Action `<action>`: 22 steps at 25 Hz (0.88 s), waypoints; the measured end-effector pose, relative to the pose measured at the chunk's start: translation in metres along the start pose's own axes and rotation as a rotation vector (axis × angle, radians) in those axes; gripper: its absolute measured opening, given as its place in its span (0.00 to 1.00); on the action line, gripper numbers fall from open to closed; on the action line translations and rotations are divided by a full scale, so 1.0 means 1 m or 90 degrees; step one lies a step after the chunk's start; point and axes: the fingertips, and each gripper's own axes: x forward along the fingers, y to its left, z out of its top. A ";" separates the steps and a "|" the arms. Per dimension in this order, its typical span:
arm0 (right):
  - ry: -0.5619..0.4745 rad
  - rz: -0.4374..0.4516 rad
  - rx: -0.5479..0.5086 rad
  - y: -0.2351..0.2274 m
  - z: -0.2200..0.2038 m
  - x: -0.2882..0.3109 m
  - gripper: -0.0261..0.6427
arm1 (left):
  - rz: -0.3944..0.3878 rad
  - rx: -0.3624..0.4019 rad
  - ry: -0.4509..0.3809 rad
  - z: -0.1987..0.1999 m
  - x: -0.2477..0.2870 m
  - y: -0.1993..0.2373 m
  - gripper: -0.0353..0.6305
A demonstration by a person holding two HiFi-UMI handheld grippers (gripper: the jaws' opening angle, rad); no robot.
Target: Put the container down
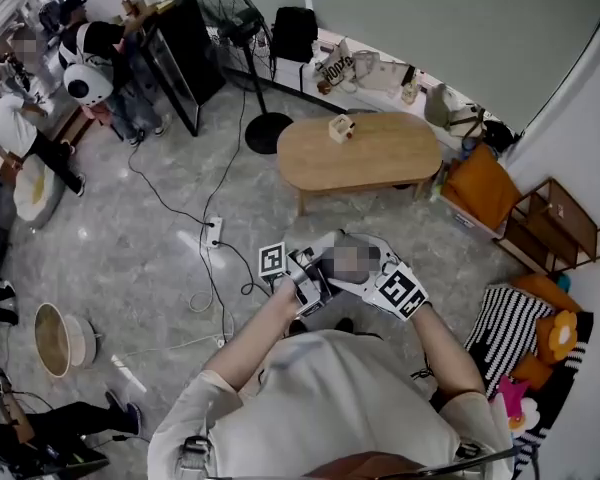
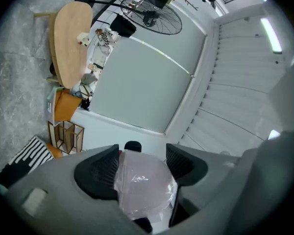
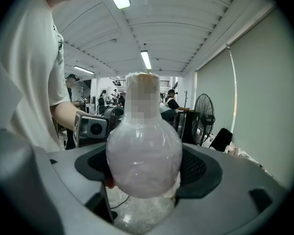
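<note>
A clear, rounded plastic container (image 3: 143,155) with a narrow neck is held up in front of my chest, between both grippers. In the right gripper view its belly fills the gap between the two black pads, so the right gripper (image 3: 144,169) is shut on it. The left gripper view shows the same translucent container (image 2: 144,185) pressed between that gripper's pads, with the left gripper (image 2: 142,166) shut on it. In the head view the left gripper (image 1: 315,278) and right gripper (image 1: 375,270) meet, and a mosaic patch hides the container there.
An oval wooden table (image 1: 365,153) with a small box (image 1: 340,128) stands ahead on the floor. A standing fan (image 1: 242,28) is behind it, and a power strip with cables (image 1: 213,230) lies to the left. A wire shelf (image 1: 555,223) and striped cushion (image 1: 510,328) sit right. People stand far left.
</note>
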 end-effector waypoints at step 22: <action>-0.016 0.030 -0.017 -0.075 -0.031 -0.061 0.63 | -0.014 0.021 -0.030 0.004 0.090 0.042 0.49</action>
